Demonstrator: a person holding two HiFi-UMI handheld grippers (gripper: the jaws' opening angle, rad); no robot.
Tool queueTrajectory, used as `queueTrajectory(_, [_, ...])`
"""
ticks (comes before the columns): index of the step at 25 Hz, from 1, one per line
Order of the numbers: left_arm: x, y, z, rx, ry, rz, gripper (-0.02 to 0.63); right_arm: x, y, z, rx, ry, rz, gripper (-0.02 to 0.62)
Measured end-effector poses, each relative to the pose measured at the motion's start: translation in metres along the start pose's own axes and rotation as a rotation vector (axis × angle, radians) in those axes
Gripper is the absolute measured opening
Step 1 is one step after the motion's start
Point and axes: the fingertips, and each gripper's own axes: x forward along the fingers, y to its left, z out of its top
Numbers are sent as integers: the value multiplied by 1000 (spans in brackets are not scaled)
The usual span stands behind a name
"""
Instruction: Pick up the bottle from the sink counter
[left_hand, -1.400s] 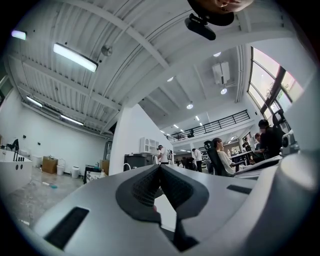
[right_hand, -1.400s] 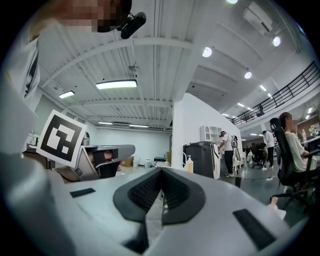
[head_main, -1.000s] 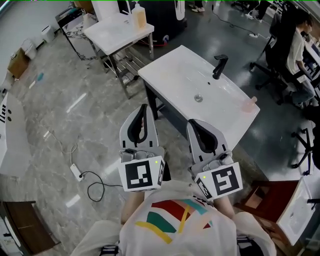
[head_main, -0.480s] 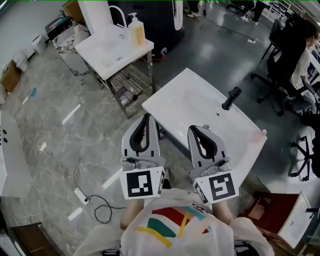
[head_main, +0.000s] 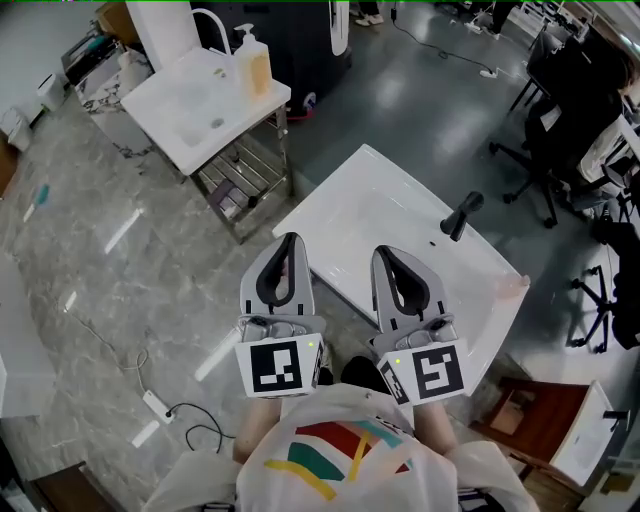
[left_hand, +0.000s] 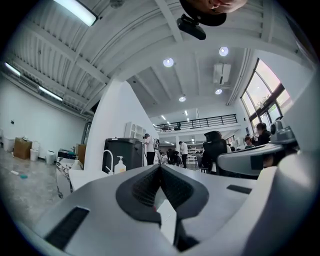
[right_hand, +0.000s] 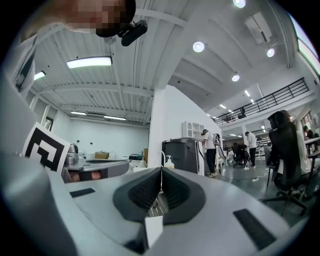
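Observation:
A white sink counter with a black tap stands just ahead of me. A small pale pink bottle-like thing sits at its right end. Farther off, a yellowish pump bottle stands on a second white sink at the upper left; it also shows as the pump bottle and the pump bottle in the gripper views. My left gripper and right gripper are held close to my body, side by side, both shut with nothing in them. Their tips hang over the near edge of the counter.
A white curved tap rises on the far sink, which rests on a metal frame. A cable and power strip lie on the marble floor at the left. Office chairs and seated people are at the right. A brown box sits at the lower right.
The sink counter has slid closer under the grippers and the far sink has come lower into view as I moved forward. Both grippers kept their place before me and stayed shut.

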Motion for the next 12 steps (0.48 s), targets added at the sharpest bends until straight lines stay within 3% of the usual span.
queueTrajectory(4, [9, 4, 0, -20, -8, 7, 18, 12, -6, -3, 26, 5, -11, 12])
queueTrajectory(12, [15, 12, -5, 1, 7, 46, 18, 28, -2, -6, 18, 30, 57, 12])
